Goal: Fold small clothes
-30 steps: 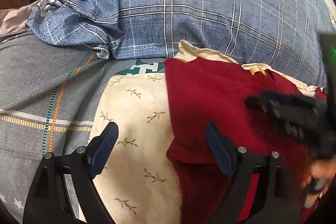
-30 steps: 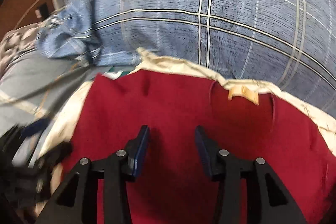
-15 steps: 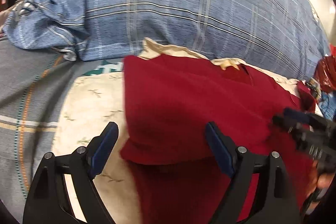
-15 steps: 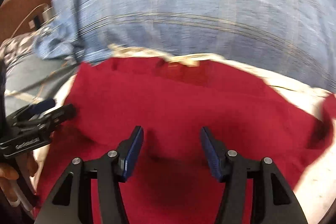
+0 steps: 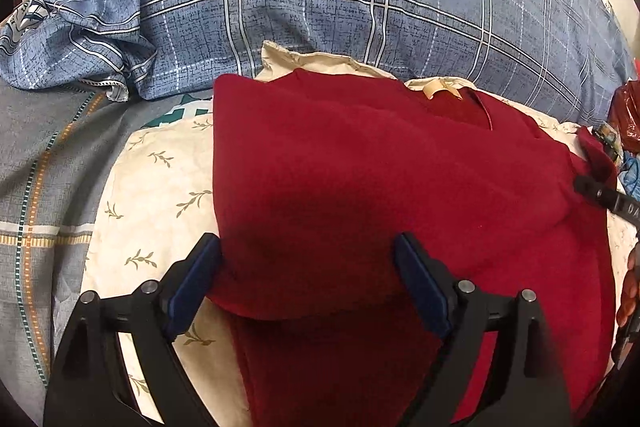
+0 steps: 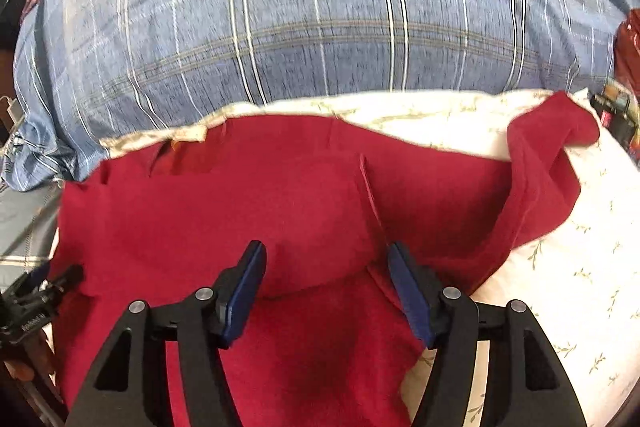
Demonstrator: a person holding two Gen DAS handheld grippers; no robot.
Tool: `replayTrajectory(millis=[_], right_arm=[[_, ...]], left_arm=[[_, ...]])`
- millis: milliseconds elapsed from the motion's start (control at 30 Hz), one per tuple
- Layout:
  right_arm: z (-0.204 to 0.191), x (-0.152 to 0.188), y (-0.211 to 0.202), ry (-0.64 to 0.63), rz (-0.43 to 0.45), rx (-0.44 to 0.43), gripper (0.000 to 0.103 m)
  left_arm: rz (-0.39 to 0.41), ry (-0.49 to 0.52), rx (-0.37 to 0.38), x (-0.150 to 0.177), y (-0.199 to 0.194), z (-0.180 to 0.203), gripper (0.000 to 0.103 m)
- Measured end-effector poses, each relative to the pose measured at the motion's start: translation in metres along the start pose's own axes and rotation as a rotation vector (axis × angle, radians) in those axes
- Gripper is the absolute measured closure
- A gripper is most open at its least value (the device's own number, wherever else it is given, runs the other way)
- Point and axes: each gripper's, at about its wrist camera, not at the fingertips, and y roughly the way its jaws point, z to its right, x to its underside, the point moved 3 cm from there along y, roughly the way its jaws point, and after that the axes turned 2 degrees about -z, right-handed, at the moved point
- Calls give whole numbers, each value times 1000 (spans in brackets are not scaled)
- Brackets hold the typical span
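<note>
A dark red garment (image 5: 360, 187) lies on a cream leaf-print pillow (image 5: 156, 187), with its left part folded over the middle. My left gripper (image 5: 308, 267) is open, low over the folded left edge, with red cloth between its fingers. In the right wrist view the garment (image 6: 260, 211) spreads wide and one sleeve (image 6: 544, 163) lies loose at the right on the pillow (image 6: 580, 267). My right gripper (image 6: 326, 275) is open over the garment's middle, straddling a fold. The left gripper's tip (image 6: 36, 295) shows at the left edge.
A blue plaid pillow (image 5: 360, 7) rises right behind the garment and also fills the right wrist view (image 6: 320, 19). Grey patterned bedding (image 5: 44, 167) lies to the left. A red plastic bag (image 5: 626, 115) and small items sit at the far right.
Both grippers have slid right across the garment. The folded left edge now sits between my left fingers. The right gripper has moved toward the loose right sleeve.
</note>
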Motion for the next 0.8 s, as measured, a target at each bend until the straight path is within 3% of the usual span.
replayTrajectory(millis=[133, 233, 400, 633, 733, 800], right_arm=[[-14, -6, 5, -40, -1, -1, 38], [-22, -4, 22, -64, -34, 23, 35], [-33, 2, 27, -120, -14, 73, 29], [-34, 1, 20, -84, -9, 26, 29], [-36, 6, 28, -108, -34, 43, 29], [-38, 6, 24, -126, -34, 49, 29]], left_arm=[[-42, -6, -16, 1, 8, -1, 0], [-62, -20, -6, 1, 11, -4, 0], [-57, -5, -24, 0, 12, -2, 0], [-45, -1, -29, -3, 10, -2, 0], [-53, -21, -24, -5, 5, -5, 0], [-10, -10, -43, -7, -6, -2, 0]])
